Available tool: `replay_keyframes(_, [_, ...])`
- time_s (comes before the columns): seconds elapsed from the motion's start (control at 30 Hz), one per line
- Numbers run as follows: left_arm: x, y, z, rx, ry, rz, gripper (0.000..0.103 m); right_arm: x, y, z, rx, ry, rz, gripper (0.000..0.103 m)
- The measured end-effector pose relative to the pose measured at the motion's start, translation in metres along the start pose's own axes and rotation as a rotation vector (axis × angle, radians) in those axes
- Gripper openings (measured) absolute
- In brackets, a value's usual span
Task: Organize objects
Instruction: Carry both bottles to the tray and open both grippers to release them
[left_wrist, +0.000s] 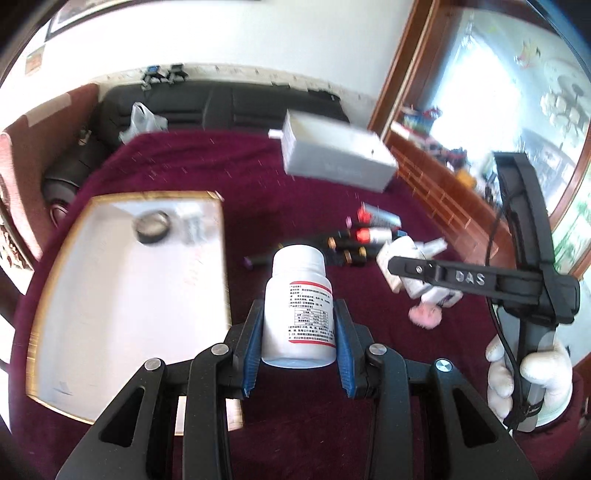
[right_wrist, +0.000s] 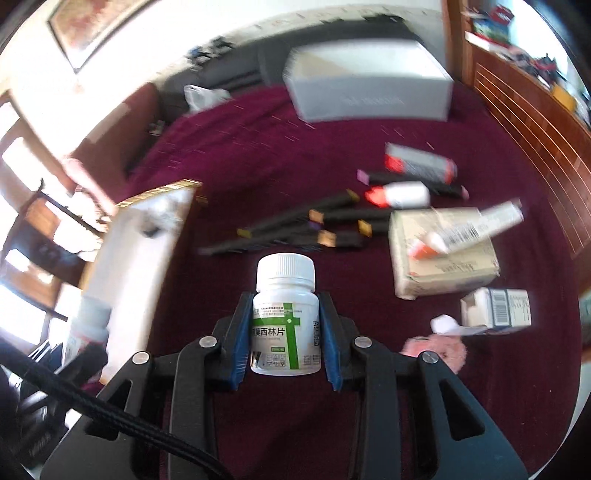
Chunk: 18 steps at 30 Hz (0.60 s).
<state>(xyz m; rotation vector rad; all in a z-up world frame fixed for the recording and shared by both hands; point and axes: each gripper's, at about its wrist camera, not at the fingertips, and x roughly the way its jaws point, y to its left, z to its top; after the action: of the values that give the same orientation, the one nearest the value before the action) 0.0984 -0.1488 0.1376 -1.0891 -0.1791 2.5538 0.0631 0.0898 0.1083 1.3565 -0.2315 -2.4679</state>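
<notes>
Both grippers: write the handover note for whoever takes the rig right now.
Left gripper: shut on the red-label bottle, held off the cloth.
Right gripper: shut on the green-label bottle, also held off the cloth.
White tray: holds a tape roll and a small blurred item.
Left on the maroon cloth: markers, tubes, cardboard box, small carton, pink puff, grey box.
Where the bottles belong is not shown.

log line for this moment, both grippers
left gripper: shut on red-label bottle | right gripper: shut on green-label bottle | white tray: not reached
</notes>
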Motion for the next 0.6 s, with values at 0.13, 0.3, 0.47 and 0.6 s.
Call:
replay_keyframes(0.13, [-0.046, 0.026, 0.030, -0.009, -0.072, 0.044, 0.031, -0.028, 0.050, 0.017, -0.073, -0.043, 0.097, 0.031])
replay_keyframes(0.3, [-0.087, 0.070, 0.079, -0.005, -0.150, 0.178, 0.031, -0.049, 0.115, 0.049, -0.142, -0.056, 0.239, 0.031])
replay_keyframes(0.47, [-0.077, 0.116, 0.118, 0.001, -0.161, 0.337, 0.031, -0.032, 0.169, 0.089, -0.160, -0.034, 0.329, 0.032])
replay_keyframes(0.6, [-0.040, 0.154, 0.123, 0.000, -0.134, 0.406, 0.031, 0.021, 0.189, 0.101, -0.123, 0.009, 0.351, 0.032])
